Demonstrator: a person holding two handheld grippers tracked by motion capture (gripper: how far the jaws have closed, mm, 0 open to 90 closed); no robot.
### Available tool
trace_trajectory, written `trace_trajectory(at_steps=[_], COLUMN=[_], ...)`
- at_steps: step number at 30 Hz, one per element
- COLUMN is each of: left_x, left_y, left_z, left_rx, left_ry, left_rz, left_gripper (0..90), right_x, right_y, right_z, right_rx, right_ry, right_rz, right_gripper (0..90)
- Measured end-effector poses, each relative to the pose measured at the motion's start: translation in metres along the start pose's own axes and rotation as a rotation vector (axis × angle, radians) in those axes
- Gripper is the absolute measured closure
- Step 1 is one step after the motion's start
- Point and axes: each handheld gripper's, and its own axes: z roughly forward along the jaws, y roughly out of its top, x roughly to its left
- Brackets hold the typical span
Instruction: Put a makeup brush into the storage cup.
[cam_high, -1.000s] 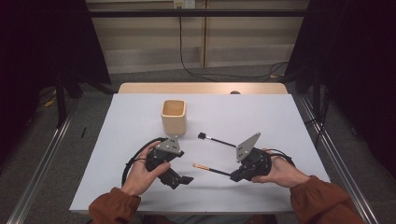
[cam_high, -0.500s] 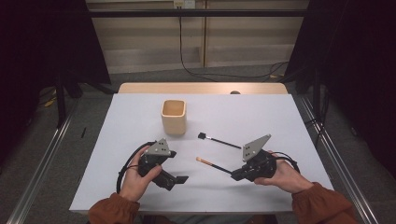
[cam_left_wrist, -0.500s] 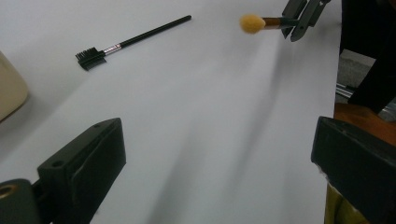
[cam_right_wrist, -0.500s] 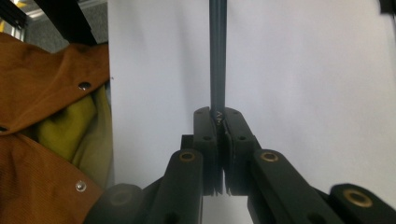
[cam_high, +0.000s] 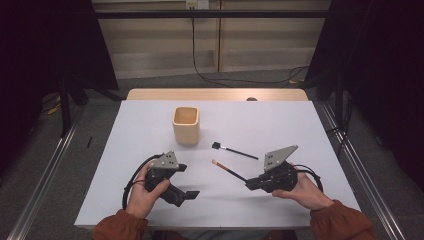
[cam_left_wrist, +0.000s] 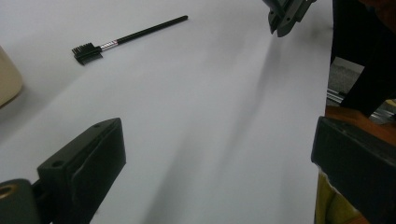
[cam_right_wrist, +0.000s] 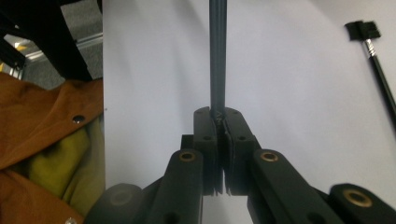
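Right hand-held gripper (cam_high: 248, 184) clamps a brush (cam_high: 228, 170) – left hand-held gripper (cam_high: 192, 194) wide – wooden cup (cam_high: 186, 125) apart

On the table (cam_high: 150, 120), the left gripper (cam_high: 192, 194) lies low at the near left and the right gripper (cam_high: 248, 184) at the near right, the two well apart. A brush (cam_high: 228, 170) projects from the right gripper's jaws toward the table's middle, its head between the two grippers and beyond them. A second brush (cam_high: 235, 150) lies flat on the table farther out, just beyond the first and ahead of the right gripper. A cup (cam_high: 186, 125) stands upright behind both brushes, beyond the left gripper and to the left of the second brush's head.
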Motion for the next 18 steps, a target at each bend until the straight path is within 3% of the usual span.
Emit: trace_trajectory(at_steps=[9,18], left_x=[0.0,-0.0037], left_y=[-0.002,-0.0029], left_z=[0.0,0.0001], left_rx=[-0.011,-0.013], left_ry=[-0.003,0.021], left_rz=[-0.021,-0.01], left_gripper=[3.0,3.1], right_x=[0.0025,0.0048], right_y=[-0.0072,-0.007], right_z=[0.0055,0.006], right_rx=[-0.086,-0.206], right_ry=[0.017,0.018], right_rz=[0.027,0.02], right_gripper=[85.4,85.4])
